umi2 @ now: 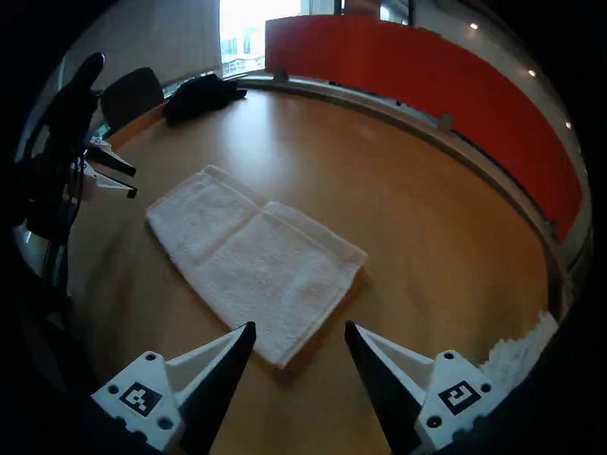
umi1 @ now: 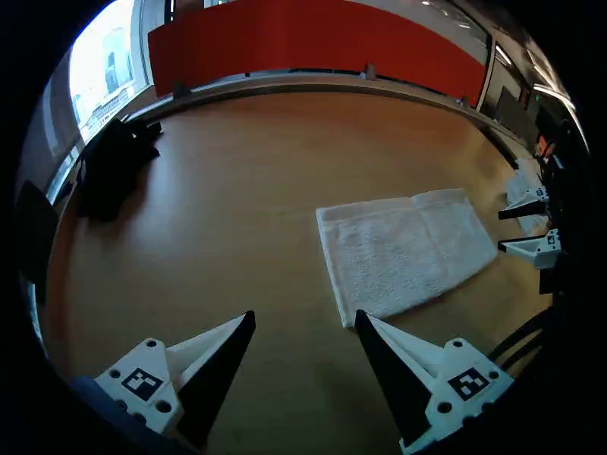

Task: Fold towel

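A white towel [umi1: 406, 250] lies folded flat on the wooden table [umi1: 250, 189]. In the left gripper view my left gripper [umi1: 305, 320] is open above the table, its right fingertip just short of the towel's near corner, nothing between the fingers. At that view's right edge the right gripper [umi1: 523, 227] shows beyond the towel, open. In the right gripper view the towel [umi2: 254, 258] lies just ahead of my right gripper [umi2: 298, 327], which is open and empty, the towel's near corner between its fingertips' line. The left gripper [umi2: 114, 178] appears at the far left, held by a person.
A dark bundle [umi1: 114, 163] rests on the table's far side near the window [umi2: 201, 95]. A red partition [umi1: 319, 42] runs behind the table. A second white cloth [umi2: 520, 345] lies at the table's edge. A dark chair [umi2: 133, 91] stands by the table.
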